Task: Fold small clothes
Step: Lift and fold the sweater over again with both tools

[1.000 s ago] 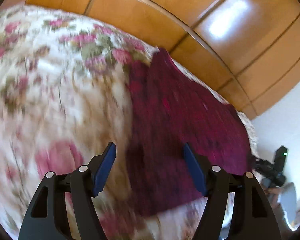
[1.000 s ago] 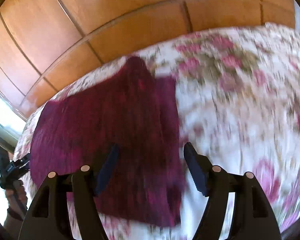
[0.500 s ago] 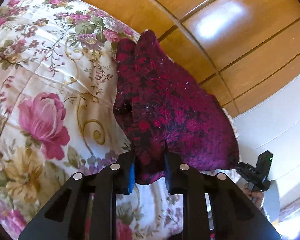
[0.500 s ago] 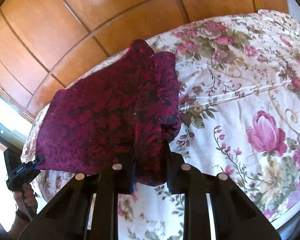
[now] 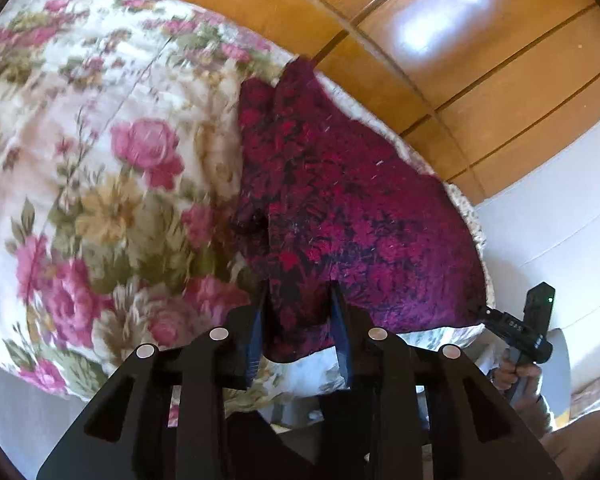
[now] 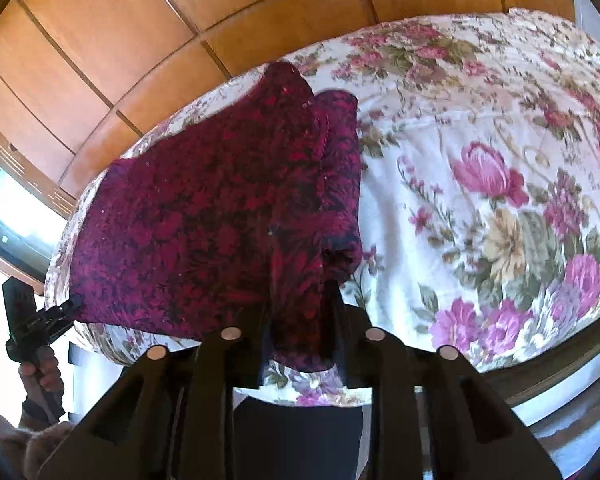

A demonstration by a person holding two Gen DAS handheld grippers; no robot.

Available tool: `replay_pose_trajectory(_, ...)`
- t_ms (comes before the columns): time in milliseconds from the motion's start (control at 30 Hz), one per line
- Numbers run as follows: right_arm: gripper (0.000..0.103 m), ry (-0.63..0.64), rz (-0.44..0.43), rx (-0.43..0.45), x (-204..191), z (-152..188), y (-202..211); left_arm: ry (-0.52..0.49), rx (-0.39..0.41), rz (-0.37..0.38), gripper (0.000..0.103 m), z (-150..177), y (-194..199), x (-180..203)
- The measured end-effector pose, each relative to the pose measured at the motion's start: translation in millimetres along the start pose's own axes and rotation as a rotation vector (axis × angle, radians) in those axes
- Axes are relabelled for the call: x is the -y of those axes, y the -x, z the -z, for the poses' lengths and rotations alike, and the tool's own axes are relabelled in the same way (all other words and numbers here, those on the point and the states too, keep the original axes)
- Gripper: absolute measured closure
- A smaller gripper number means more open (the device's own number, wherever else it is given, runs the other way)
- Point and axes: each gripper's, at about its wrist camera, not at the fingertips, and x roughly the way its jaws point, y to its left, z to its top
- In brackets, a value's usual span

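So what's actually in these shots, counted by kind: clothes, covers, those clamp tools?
Dark red patterned garment: 1
Floral bedspread: 1
Hand-held grippers: 2, the left gripper and the right gripper, each at a near corner of the garment, cloth between the jaws, which are opening a little
Wooden panelled wall: 1
Total: 5

A dark crimson garment (image 5: pixel 340 208) with a black floral print is lying against a cream bedspread (image 5: pixel 100 140) that is showing pink roses, yellow blooms and green leaves. Beyond the bedspread, orange-brown wooden panelling (image 6: pixel 120 40) is gleaming.
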Motion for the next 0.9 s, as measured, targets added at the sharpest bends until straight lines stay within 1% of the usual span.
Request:
replay_pose_trajectory(67, 0.063, 0.006, -0.002, 0.044, -2, -11, 4, 0.008, 0.057, 0.027, 0.059, -12, 9, 0)
replay_pose_trajectory(100, 0.056, 0.009, 0.006, 0.070, -4, -19, 5, 0.015, 0.074, 0.036, 0.058, -16, 11, -2)
replay_pose_trajectory(167, 0.056, 0.019, 0.015, 0.093, -7, -33, 0, 0.025, 0.110, 0.029, 0.057, -32, 11, -3)
replay_pose_trajectory(233, 0.056, 0.021, 0.039, 0.096, -10, -49, -12, 0.009, 0.123, 0.017, 0.057, -45, 5, -2)
replay_pose_trajectory(333, 0.056, 0.028, 0.086, 0.093, -12, -70, -36, 0.009, 0.104, 0.010, 0.057, -66, -15, -3)
replay_pose_trajectory(400, 0.056, 0.026, 0.094, 0.082, -11, -79, -48, 0.015, 0.089, 0.007, 0.057, -77, -29, -5)
replay_pose_trajectory(433, 0.057, 0.031, 0.102, 0.077, -12, -82, -53, 0.018, 0.078, 0.014, 0.057, -80, -36, -6)
replay_pose_trajectory(467, 0.062, 0.036, 0.103, 0.074, -12, -84, -56, 0.024, 0.074, 0.015, 0.057, -79, -38, -6)
replay_pose_trajectory(500, 0.077, 0.045, 0.092, 0.071, -15, -86, -57, 0.031, 0.061, 0.017, 0.058, -83, -46, -7)
replay_pose_trajectory(533, 0.081, 0.057, 0.109, 0.076, -17, -86, -56, 0.024, 0.059, 0.013, 0.076, -84, -50, -7)
replay_pose_trajectory(567, 0.085, 0.089, 0.136, 0.086, -23, -88, -54, 0.011, 0.066, -0.001, 0.085, -87, -53, -5)
replay_pose_trajectory(633, 0.088, 0.111, 0.143, 0.106, -29, -91, -48, -0.006, 0.093, 0.007, 0.089, -90, -49, 0)
replay_pose_trajectory(733, 0.089, 0.132, 0.163, 0.147, -34, -97, -43, -0.028, 0.124, -0.011, 0.090, -97, -44, 5)
replay_pose_trajectory(800, 0.089, 0.126, 0.187, 0.149, -34, -103, -52, -0.036, 0.127, -0.051, 0.090, -100, -48, 6)
replay_pose_trajectory(900, 0.089, 0.110, 0.242, 0.114, -27, -103, -80, -0.045, 0.095, -0.139, 0.090, -103, -67, 1)
